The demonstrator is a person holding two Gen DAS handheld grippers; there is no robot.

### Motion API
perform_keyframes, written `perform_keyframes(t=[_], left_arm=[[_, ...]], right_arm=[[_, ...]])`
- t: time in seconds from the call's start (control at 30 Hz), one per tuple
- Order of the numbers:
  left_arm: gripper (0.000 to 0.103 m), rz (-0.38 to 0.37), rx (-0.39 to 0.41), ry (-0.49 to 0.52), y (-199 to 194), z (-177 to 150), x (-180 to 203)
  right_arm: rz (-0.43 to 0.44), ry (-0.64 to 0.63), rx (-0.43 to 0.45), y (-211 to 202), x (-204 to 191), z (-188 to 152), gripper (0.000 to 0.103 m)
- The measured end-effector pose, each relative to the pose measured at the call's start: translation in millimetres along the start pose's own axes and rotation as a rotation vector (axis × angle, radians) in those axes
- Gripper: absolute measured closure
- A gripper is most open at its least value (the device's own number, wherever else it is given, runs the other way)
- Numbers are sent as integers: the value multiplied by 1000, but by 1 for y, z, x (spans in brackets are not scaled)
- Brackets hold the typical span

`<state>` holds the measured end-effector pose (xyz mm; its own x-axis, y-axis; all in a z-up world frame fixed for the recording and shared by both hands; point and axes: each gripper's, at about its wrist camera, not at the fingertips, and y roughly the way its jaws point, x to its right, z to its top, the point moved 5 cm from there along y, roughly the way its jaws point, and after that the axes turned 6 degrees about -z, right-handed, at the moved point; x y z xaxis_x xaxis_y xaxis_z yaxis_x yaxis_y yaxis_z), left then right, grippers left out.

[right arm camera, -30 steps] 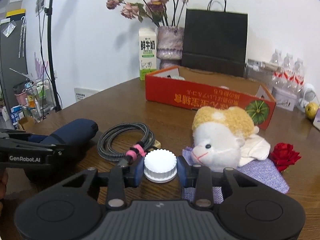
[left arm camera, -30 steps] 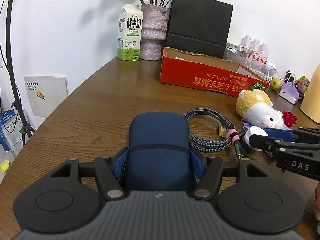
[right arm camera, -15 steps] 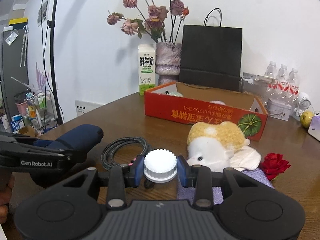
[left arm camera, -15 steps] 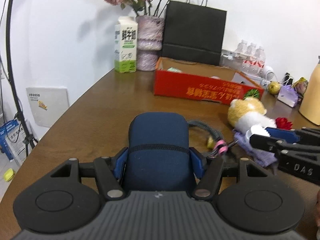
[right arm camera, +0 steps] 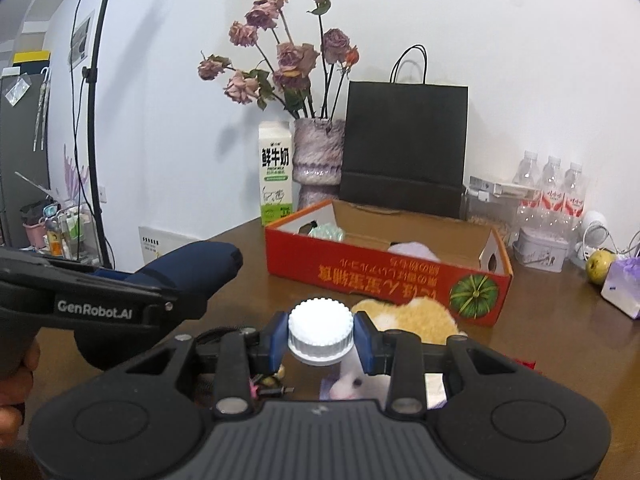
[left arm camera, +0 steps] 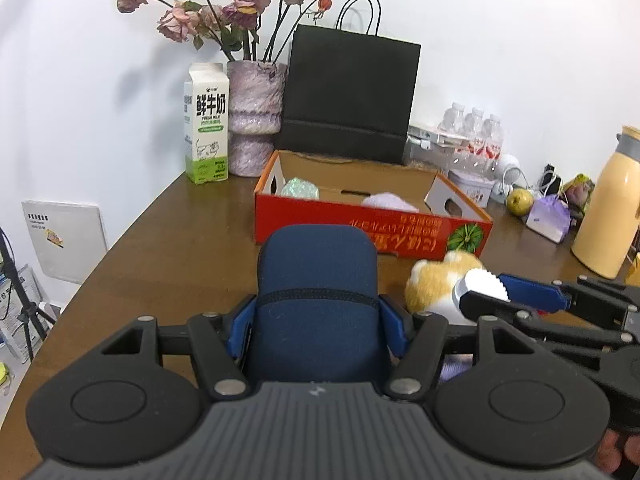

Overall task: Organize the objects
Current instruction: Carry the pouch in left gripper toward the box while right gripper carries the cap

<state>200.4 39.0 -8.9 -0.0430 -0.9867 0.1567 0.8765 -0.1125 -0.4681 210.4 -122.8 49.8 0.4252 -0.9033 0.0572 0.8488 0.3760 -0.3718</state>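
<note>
Both grippers carry loads above the table: the left gripper (left arm camera: 318, 316) is clamped on a blue pouch (left arm camera: 318, 280), the right gripper (right arm camera: 321, 338) pinches a white-capped bottle (right arm camera: 320, 330). Ahead sits the red box (left arm camera: 360, 228); carry both level, clear its near wall, then release inside.

Wall (right arm camera: 500, 20): plain white
Table (left arm camera: 172, 248): brown wood, rounded edge
Stand (right arm camera: 94, 120): black pole at left
Light: even, soft shadows
</note>
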Motion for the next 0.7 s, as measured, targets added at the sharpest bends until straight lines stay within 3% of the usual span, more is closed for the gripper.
perform_keyframes(t=[0.7], left_arm=[[38, -22, -5, 11, 76, 65, 26]], right_arm=[[-10, 32, -18, 64, 40, 44, 69]])
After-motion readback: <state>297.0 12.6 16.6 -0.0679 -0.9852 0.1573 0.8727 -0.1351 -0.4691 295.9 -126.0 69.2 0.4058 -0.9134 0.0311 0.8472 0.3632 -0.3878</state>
